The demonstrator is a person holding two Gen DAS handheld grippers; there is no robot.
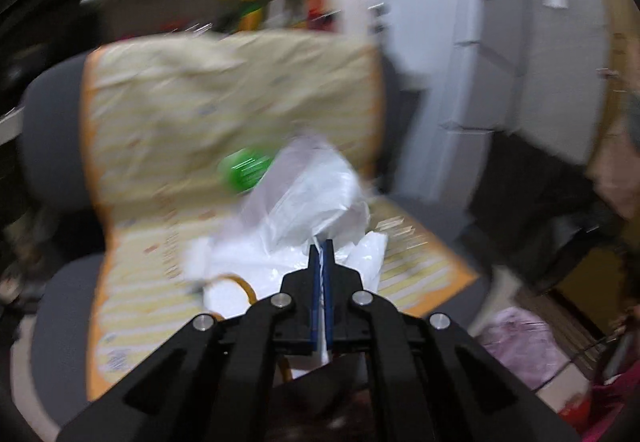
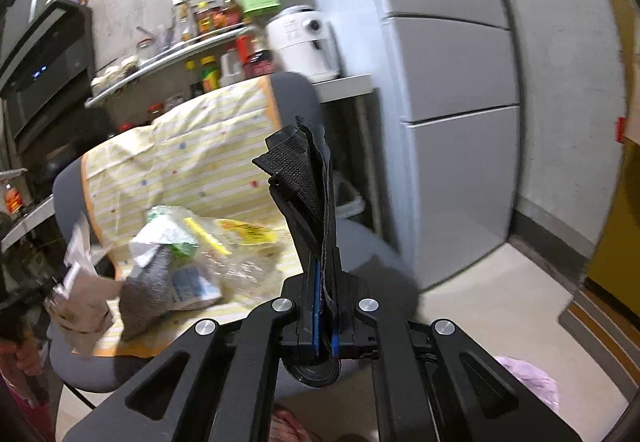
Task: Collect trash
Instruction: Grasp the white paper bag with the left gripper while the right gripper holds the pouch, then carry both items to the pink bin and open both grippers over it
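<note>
The left gripper (image 1: 321, 254) is clamped on a fold of a white plastic bag (image 1: 304, 210), which bulges above the seat of a grey office chair (image 1: 52, 130) draped in a yellow striped cover (image 1: 224, 98). A green wrapper or bottle (image 1: 244, 170) lies on the cover just behind the bag; the left wrist view is too blurred to say which. The right gripper (image 2: 326, 262) is closed on a black mesh-textured strip (image 2: 300, 178) that stands up from between its fingers, held above the near right edge of the seat.

The job looks partly done at best. Trash is still spread over the left of the seat in the right wrist view: a crumpled clear wrapper with yellow print (image 2: 236, 242), a green-and-white packet (image 2: 172, 238) with something grey (image 2: 144, 298) beside it, and crumpled paper (image 2: 84, 290) at the near left edge. Each tool holds one item. I cannot see a bin, so where these go is unclear. A fridge (image 2: 448, 82) stands to the right.
</note>
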